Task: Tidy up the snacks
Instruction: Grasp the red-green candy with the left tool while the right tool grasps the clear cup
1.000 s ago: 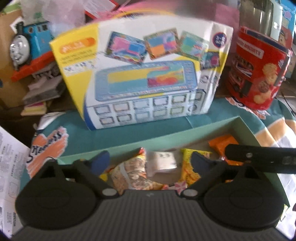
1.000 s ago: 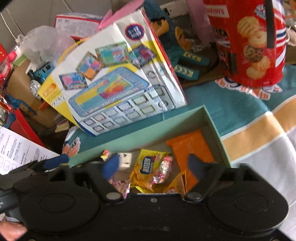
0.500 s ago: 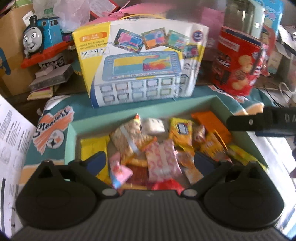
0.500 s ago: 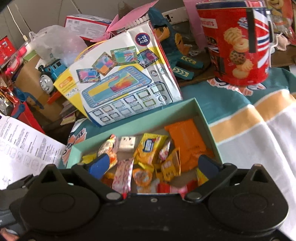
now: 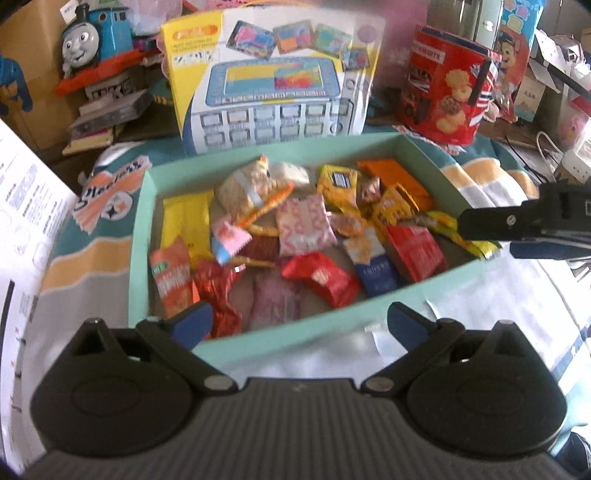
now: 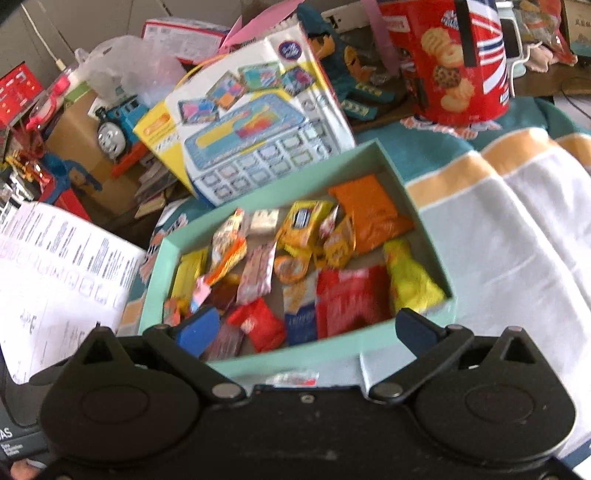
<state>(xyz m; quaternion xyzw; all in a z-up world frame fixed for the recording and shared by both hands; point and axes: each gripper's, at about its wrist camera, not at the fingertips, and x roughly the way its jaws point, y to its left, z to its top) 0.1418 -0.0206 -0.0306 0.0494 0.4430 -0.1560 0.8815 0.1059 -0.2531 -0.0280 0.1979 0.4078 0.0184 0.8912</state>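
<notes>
Nearest in the left wrist view, the left gripper (image 5: 299,319) has its fingers spread wide with nothing between them, their blue tips poised at the near wall of the mint-green box (image 5: 140,236). The right gripper (image 6: 308,326) is likewise fully spread and empty, its tips at the same near wall; its dark arm reaches into the left view from the right edge, just over the box's right corner.

The box sits on a striped blanket (image 6: 509,236), low-walled and open-topped. The snacks (image 5: 301,225) lie loose inside in a crowded single heap: a red packet (image 5: 321,278) near the front, a yellow bar (image 5: 186,221) along the left wall, an orange pouch (image 5: 391,177) in the far right corner, a bright yellow bag (image 6: 410,280) against the right wall. Little bare floor shows between wrappers.

To the right of the box the blanket lies free and open. To the left, a printed sheet (image 6: 55,266) overhangs close to the box's edge.

Behind the far wall, a toy box (image 5: 273,81) stands tilted, almost touching it. A red biscuit tin (image 5: 447,88) stands far right, a blue toy train (image 5: 92,33) far left among clutter.
</notes>
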